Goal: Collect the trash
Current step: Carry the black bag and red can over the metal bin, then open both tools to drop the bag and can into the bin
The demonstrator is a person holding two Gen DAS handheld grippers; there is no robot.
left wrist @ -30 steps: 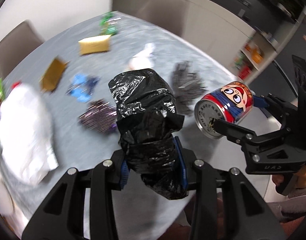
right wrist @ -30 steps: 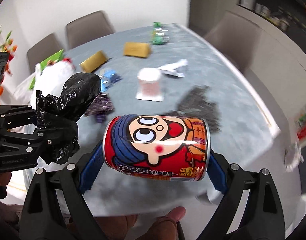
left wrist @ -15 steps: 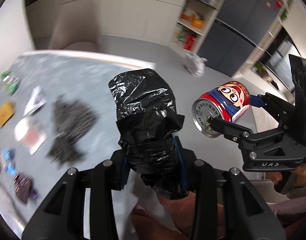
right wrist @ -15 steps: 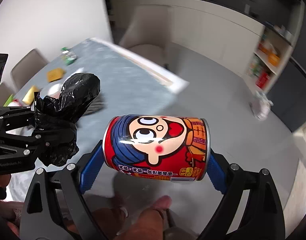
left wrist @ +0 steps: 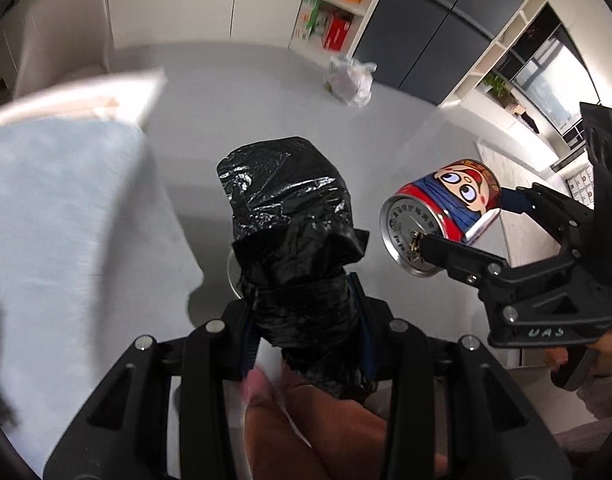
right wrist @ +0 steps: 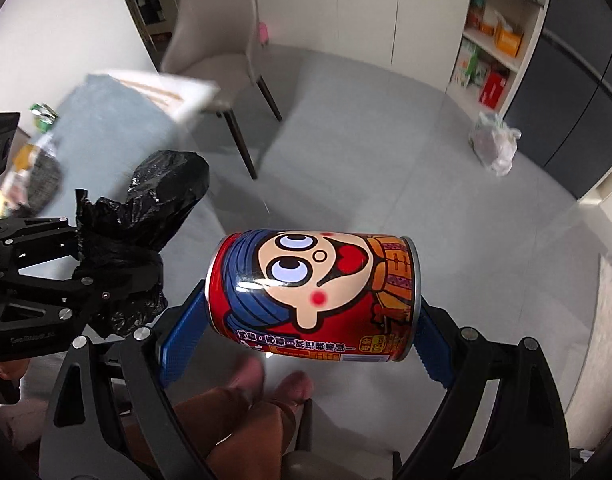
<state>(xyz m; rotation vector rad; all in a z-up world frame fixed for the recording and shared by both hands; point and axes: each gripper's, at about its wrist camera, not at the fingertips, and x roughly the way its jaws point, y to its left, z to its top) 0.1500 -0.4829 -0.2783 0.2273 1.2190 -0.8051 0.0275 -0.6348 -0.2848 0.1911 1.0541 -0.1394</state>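
Note:
My left gripper [left wrist: 306, 320] is shut on a crumpled black plastic bag [left wrist: 290, 216], which sticks up between its blue pads. In the right wrist view that bag [right wrist: 146, 216] shows at the left, held by the left gripper [right wrist: 106, 280]. My right gripper [right wrist: 310, 320] is shut on a red drink can [right wrist: 310, 292] with a cartoon face, gripped by its two ends and lying sideways. From the left wrist view the can [left wrist: 438, 224] hangs to the right, silver end toward the camera, in the right gripper [left wrist: 466, 224]. Both grippers hang over grey floor, off the table.
The grey table [left wrist: 66, 220] with its pale edge lies at the left; its far end [right wrist: 106, 128] still carries wrappers. A beige chair [right wrist: 226, 40] stands by it. A white plastic bag [right wrist: 492, 144] sits on the floor near dark cabinets. The person's legs [right wrist: 234, 412] show below.
Both grippers have swung away from the table and dropped lower, out over the floor. The littered tabletop slid out of view to the left. Both grips are unchanged.

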